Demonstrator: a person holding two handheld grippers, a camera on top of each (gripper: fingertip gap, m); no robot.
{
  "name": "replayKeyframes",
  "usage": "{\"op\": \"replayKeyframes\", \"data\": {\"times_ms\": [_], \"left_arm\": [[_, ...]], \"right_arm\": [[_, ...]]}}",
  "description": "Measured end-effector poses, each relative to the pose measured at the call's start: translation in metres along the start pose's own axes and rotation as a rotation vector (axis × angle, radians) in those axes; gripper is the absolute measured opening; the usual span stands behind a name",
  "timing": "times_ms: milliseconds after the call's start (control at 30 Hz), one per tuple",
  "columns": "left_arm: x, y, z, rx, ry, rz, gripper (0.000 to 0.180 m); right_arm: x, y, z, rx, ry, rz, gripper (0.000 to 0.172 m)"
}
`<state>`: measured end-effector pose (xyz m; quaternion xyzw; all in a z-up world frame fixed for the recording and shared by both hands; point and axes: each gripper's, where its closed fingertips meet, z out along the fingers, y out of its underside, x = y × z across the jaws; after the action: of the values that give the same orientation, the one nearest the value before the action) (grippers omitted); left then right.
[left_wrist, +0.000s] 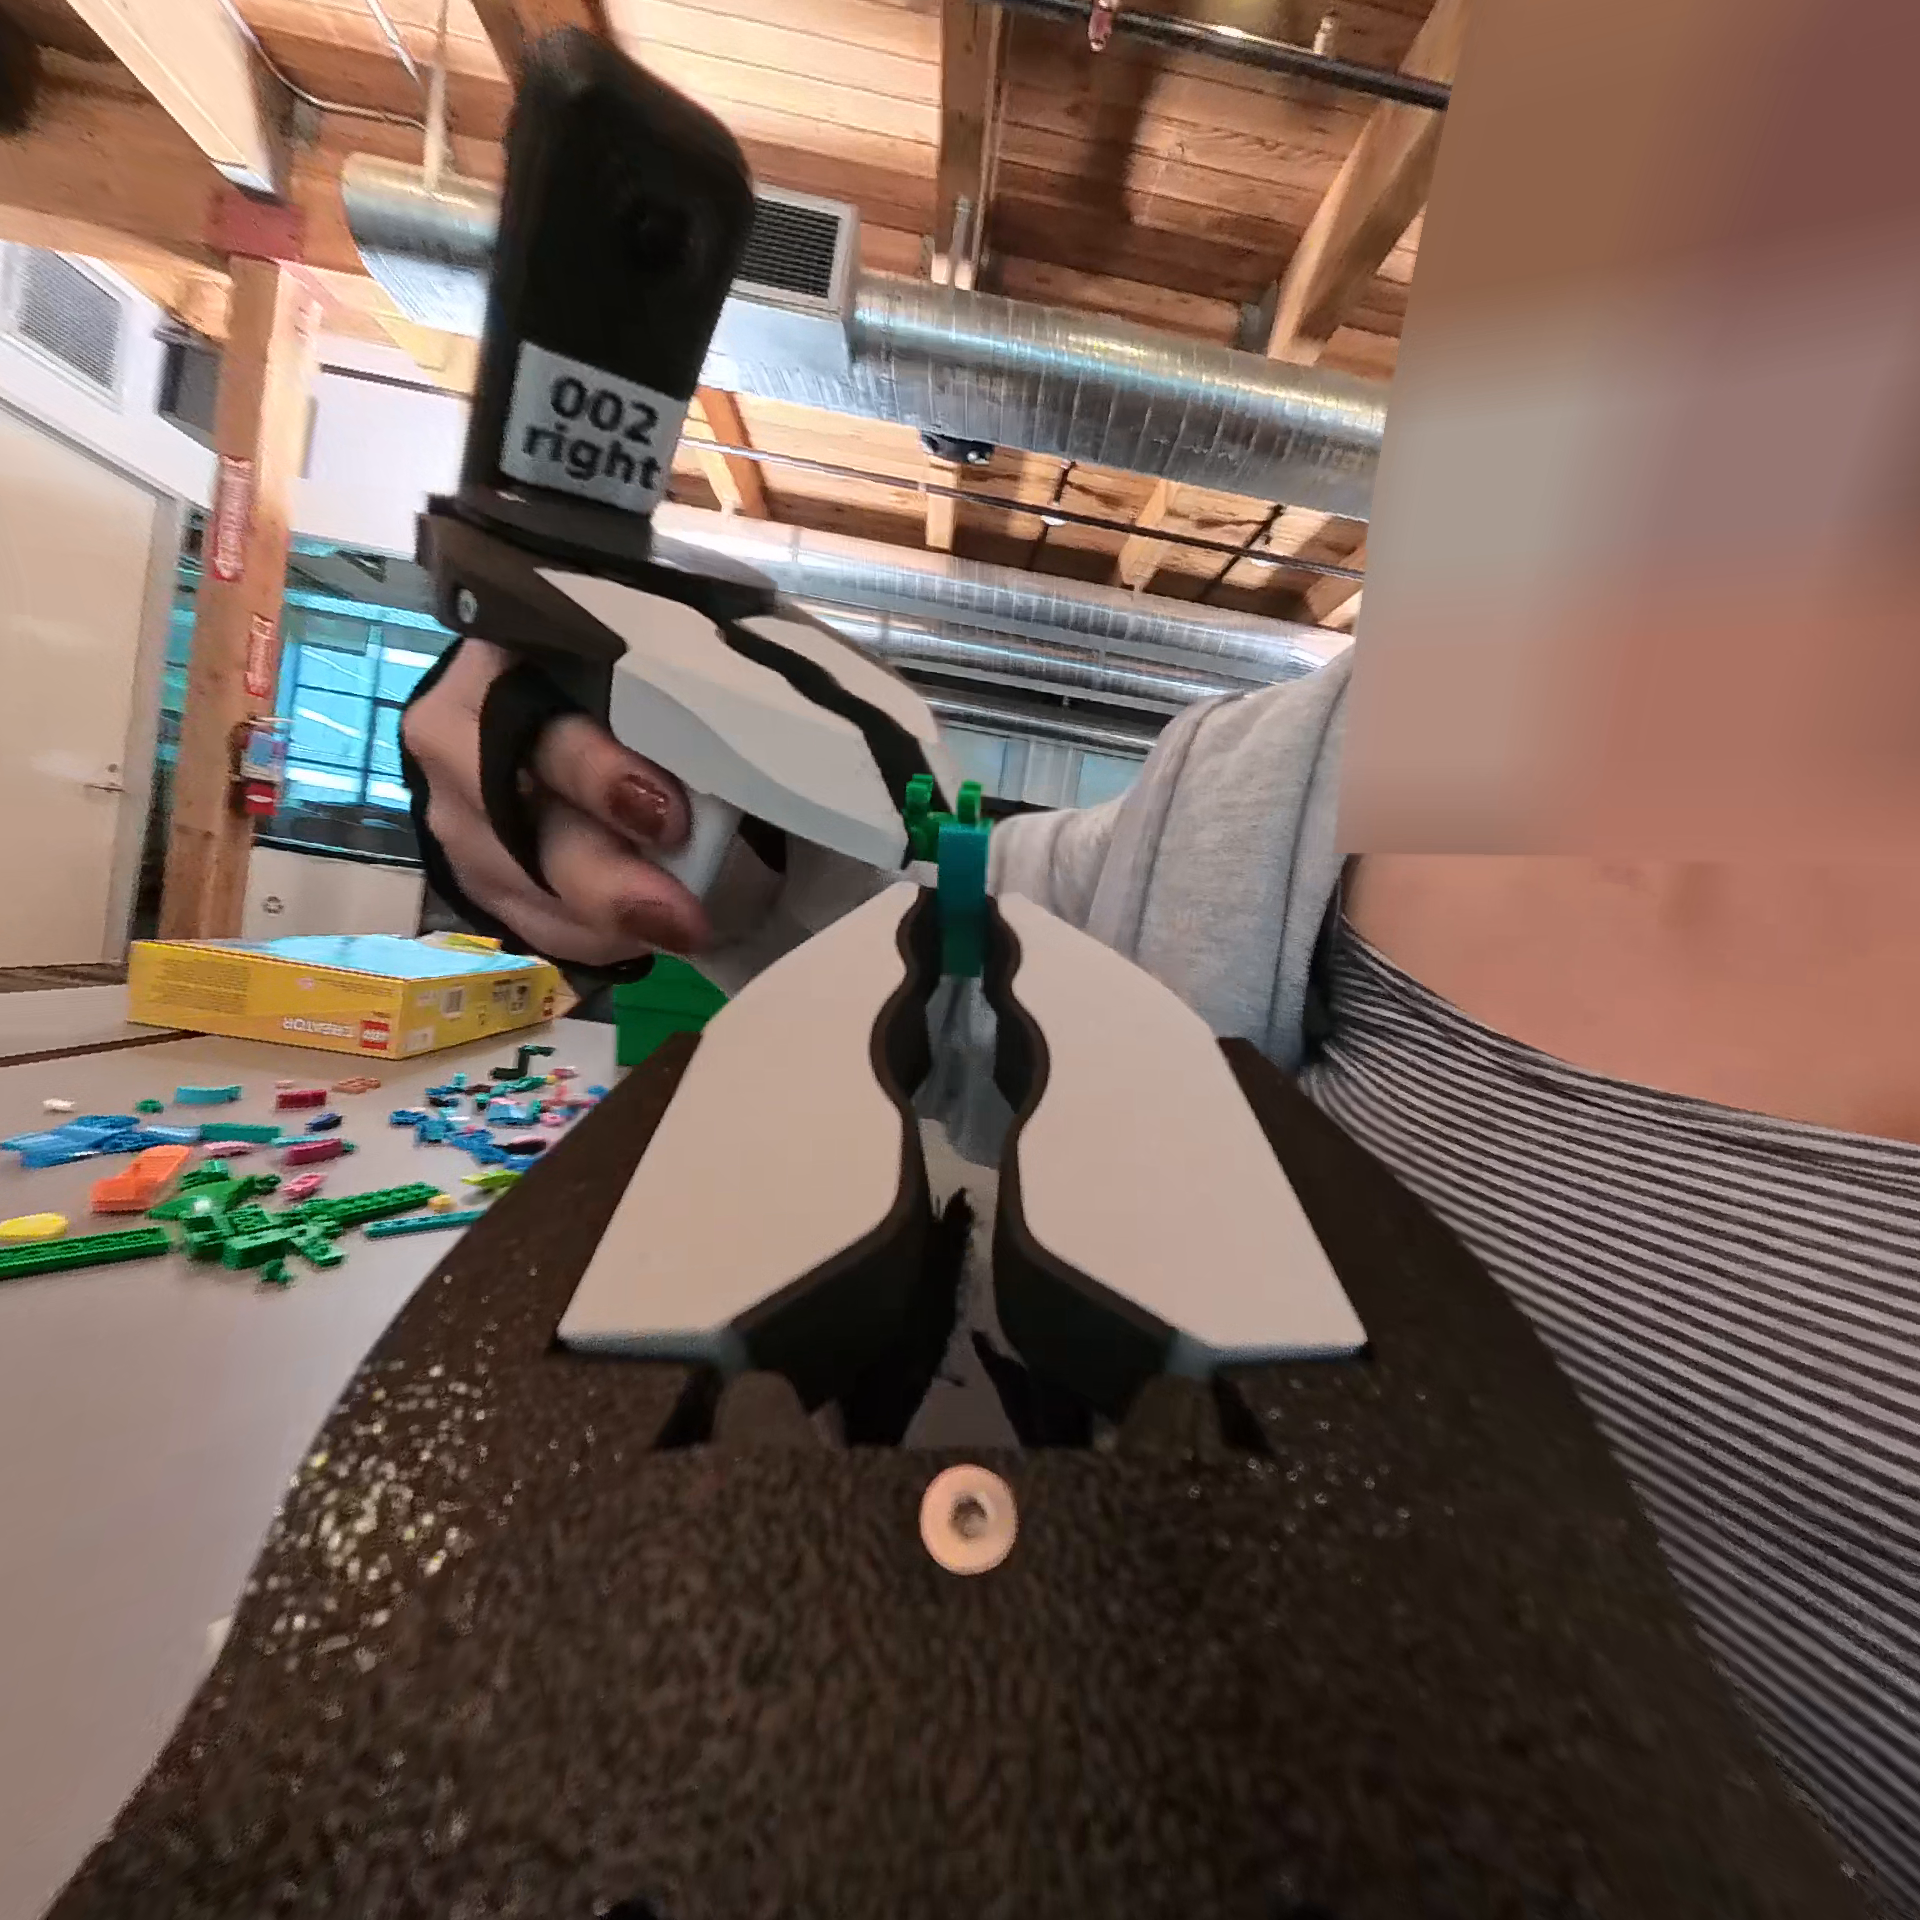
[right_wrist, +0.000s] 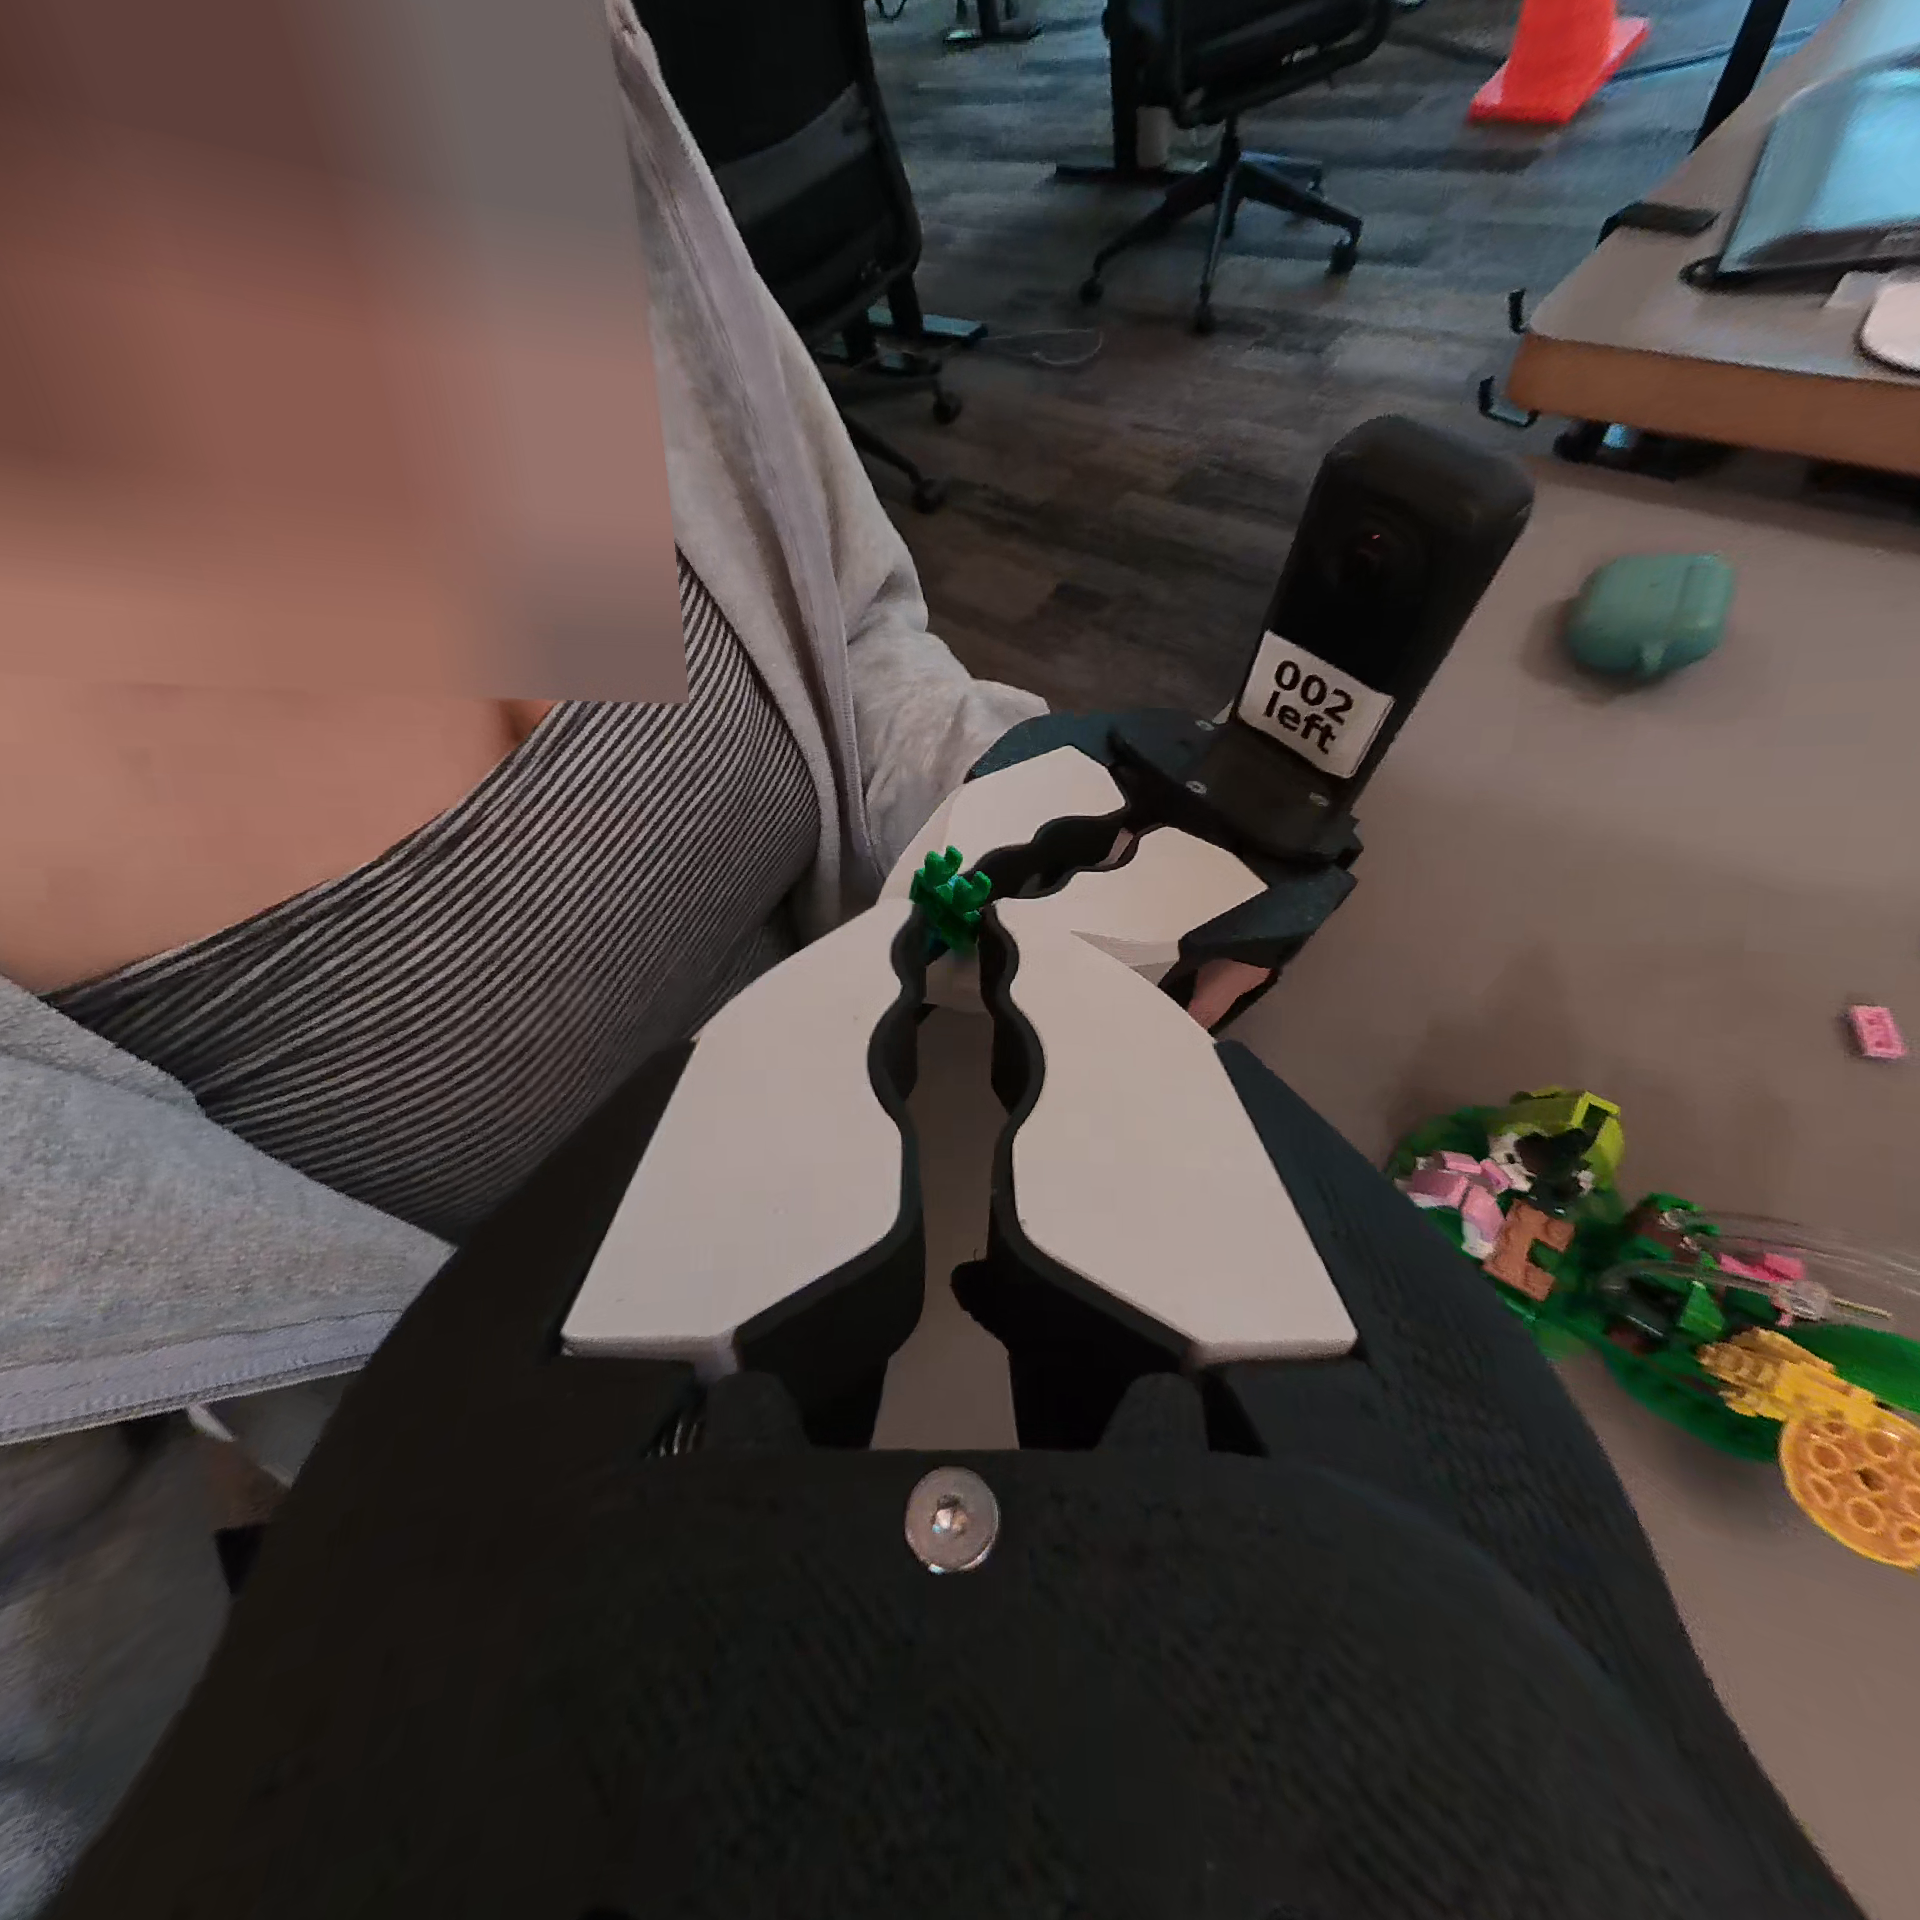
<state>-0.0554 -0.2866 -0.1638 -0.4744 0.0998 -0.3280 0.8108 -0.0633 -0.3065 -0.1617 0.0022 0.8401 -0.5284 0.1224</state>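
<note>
My left gripper is shut on a small teal brick piece that stands up between its pads, held in the air close to the person's chest. A green leafy plant piece sits at the top of the teal piece. My right gripper is shut on that green piece, and a sliver of teal shows under it. The two grippers meet tip to tip. The right gripper comes in from the upper left in the left wrist view. The left gripper lies just behind the green piece in the right wrist view.
A yellow box, a green block and several loose coloured bricks lie on the table. A part-built brick model, a pink brick and a teal case lie to the right. The person's striped top is close.
</note>
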Motion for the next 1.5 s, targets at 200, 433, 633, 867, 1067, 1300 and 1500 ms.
{"op": "replayKeyframes", "data": {"times_ms": [200, 433, 633, 867, 1067, 1300, 1500], "left_arm": [[-0.013, -0.012, -0.011, 0.041, -0.129, 0.102, 0.007], [-0.02, -0.011, -0.012, 0.057, -0.165, 0.132, 0.007], [-0.047, -0.017, -0.021, 0.03, -0.493, 0.42, 0.008], [-0.061, -0.052, -0.06, 0.077, -0.881, 0.735, 0.008], [-0.068, -0.07, -0.086, 0.151, -1.008, 0.712, 0.007], [-0.07, -0.073, -0.095, 0.205, -0.998, 0.63, 0.007], [-0.069, -0.069, -0.087, 0.151, -0.956, 0.645, 0.007]], "right_arm": [[0.02, -0.012, -0.013, 0.047, 0.287, -0.238, 0.003], [0.051, -0.016, -0.037, 0.026, 0.525, -0.3, 0.003], [0.183, 0.019, -0.071, -0.405, 0.853, -0.273, 0.003], [0.326, 0.098, -0.071, -0.87, 0.858, -0.342, 0.003], [0.36, 0.109, -0.055, -0.928, 0.816, -0.326, 0.003], [0.364, 0.108, -0.046, -0.902, 0.795, -0.282, 0.013], [0.341, 0.086, -0.06, -0.755, 0.843, -0.209, 0.023]]}}
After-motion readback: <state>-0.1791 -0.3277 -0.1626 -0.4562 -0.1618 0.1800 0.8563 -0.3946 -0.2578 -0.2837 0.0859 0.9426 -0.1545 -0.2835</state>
